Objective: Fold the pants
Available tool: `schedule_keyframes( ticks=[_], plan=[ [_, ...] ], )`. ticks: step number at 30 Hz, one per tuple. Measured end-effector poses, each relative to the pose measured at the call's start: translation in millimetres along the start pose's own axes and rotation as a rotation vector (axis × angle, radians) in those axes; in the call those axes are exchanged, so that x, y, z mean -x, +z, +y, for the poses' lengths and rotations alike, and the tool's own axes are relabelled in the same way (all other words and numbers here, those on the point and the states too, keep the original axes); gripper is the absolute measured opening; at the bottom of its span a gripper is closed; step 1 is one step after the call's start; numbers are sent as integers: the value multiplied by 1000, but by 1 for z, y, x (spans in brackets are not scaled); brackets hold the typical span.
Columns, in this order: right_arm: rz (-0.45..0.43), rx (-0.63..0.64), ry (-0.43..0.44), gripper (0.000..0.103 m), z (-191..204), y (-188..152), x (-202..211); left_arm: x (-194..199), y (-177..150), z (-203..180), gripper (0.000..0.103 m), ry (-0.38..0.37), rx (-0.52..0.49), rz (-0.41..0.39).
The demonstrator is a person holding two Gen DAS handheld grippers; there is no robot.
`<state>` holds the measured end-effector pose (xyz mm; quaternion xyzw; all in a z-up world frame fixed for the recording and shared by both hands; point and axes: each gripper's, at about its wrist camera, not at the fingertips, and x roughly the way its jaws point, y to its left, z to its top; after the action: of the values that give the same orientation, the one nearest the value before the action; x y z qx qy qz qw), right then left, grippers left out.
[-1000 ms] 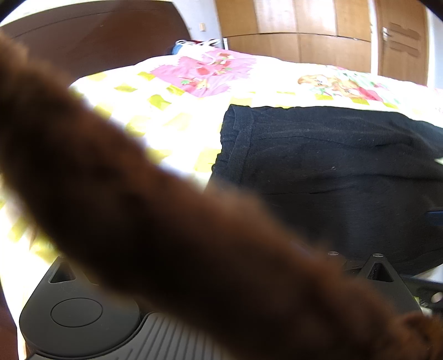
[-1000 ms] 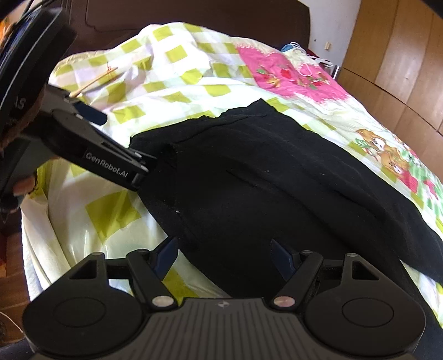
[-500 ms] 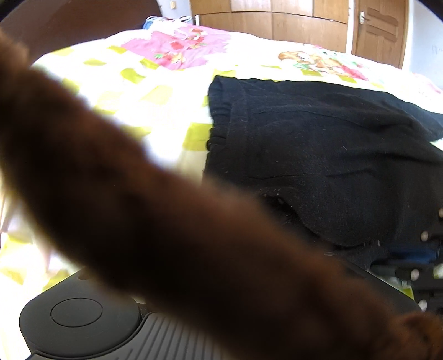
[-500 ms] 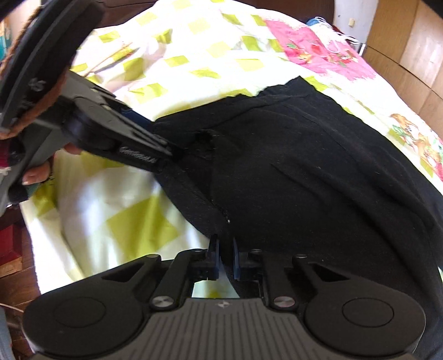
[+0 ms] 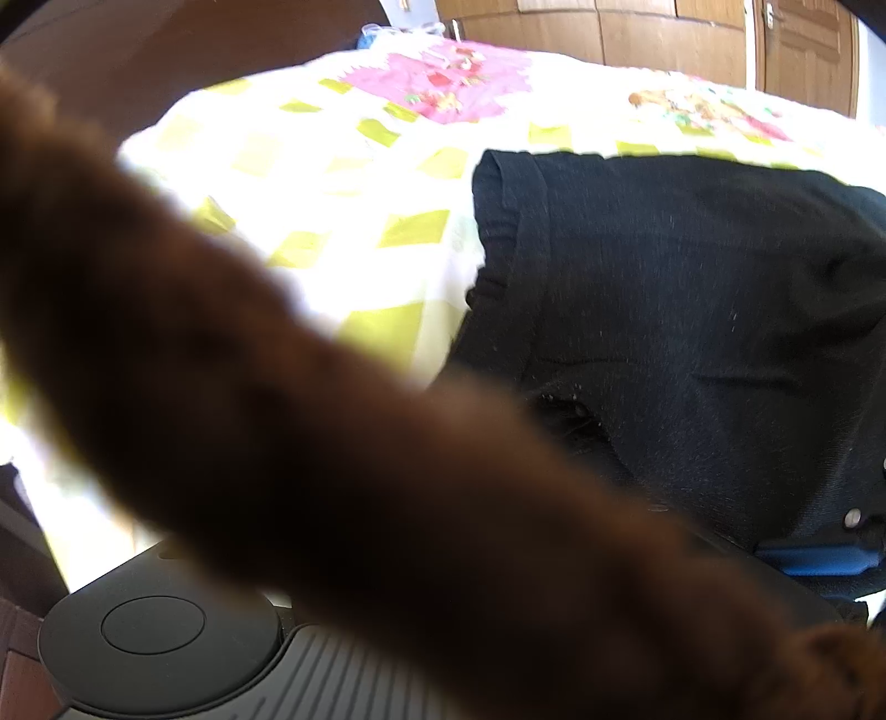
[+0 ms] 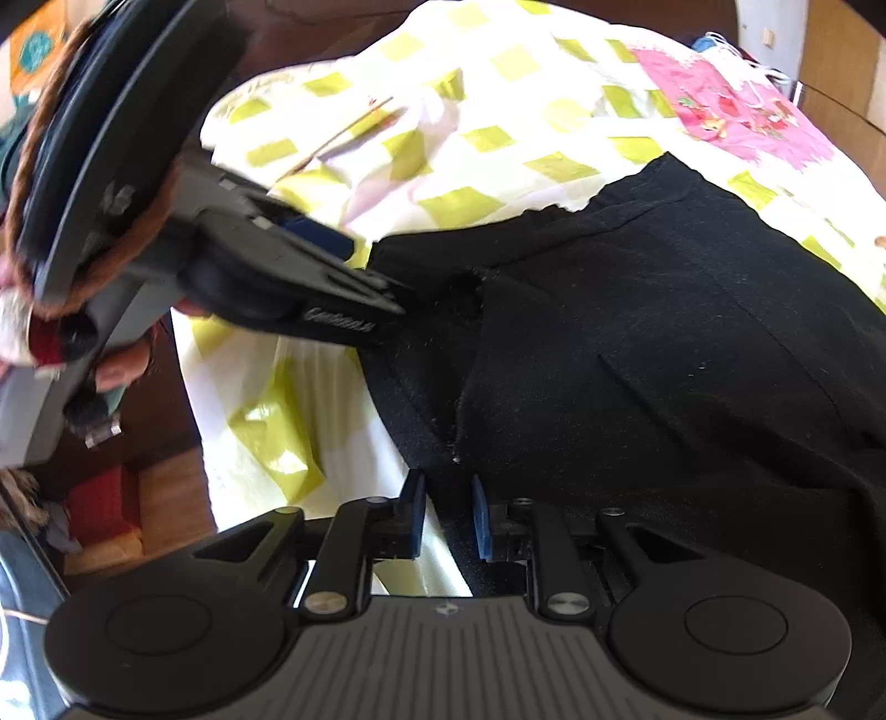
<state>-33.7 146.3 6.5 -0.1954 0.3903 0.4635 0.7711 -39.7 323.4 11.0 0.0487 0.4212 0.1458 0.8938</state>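
Black pants (image 6: 637,343) lie spread on the bed, also seen in the left wrist view as the pants (image 5: 692,310) with the waistband to the left. My right gripper (image 6: 447,515) is shut on the pants' near edge, with fabric between its blue pads. My left gripper (image 6: 396,302) comes in from the left, its fingers pinched together on the pants' edge a little farther up. In the left wrist view a blurred brown fuzzy strand (image 5: 332,443) hides the left fingers; a blue pad (image 5: 814,556) of the right gripper shows at lower right.
The bed cover (image 6: 498,138) is white with yellow-green checks and pink cartoon prints. A dark headboard (image 5: 166,55) and wooden wardrobe doors (image 5: 609,22) stand behind. The bed's edge drops to a wooden floor (image 6: 166,482) at left. A hand (image 6: 122,371) holds the left gripper.
My right gripper went from open to shut on the pants' near edge. Both grippers have moved nearer the cloth, and the edge between them is bunched and raised.
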Motion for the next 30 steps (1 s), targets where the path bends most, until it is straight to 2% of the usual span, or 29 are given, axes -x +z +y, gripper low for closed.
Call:
schedule_keyframes(
  ticks=[2, 4, 6, 8, 11, 14, 18, 20, 25, 30],
  plan=[
    [-25, -52, -2, 34, -17, -4, 18, 14, 1, -2, 48, 18, -10, -28],
    [-48, -110, -48, 35, -37, -7, 35, 27, 6, -7, 48, 20, -16, -58],
    [-66, -187, -104, 35, -63, -19, 56, 39, 12, -18, 48, -3, -15, -89],
    [-78, -273, -170, 35, -93, -36, 80, 48, 20, -40, 48, -56, -35, -115],
    [-88, -410, -326, 36, -143, -80, 126, 50, 32, -95, 50, -171, -104, -145],
    [-79, -571, -466, 37, -192, -130, 174, 53, 37, -167, 52, -303, -183, -169],
    [-88, -816, -646, 41, -247, -217, 245, 57, 45, -256, 55, -445, -262, -194],
    [-107, -947, -701, 43, -268, -259, 275, 60, 46, -295, 56, -494, -303, -192],
    [-235, -1298, -720, 46, -303, -345, 318, 67, 44, -373, 59, -573, -412, -177],
    [-381, -1441, -653, 49, -320, -384, 323, 68, 37, -416, 60, -598, -480, -151]
  ],
)
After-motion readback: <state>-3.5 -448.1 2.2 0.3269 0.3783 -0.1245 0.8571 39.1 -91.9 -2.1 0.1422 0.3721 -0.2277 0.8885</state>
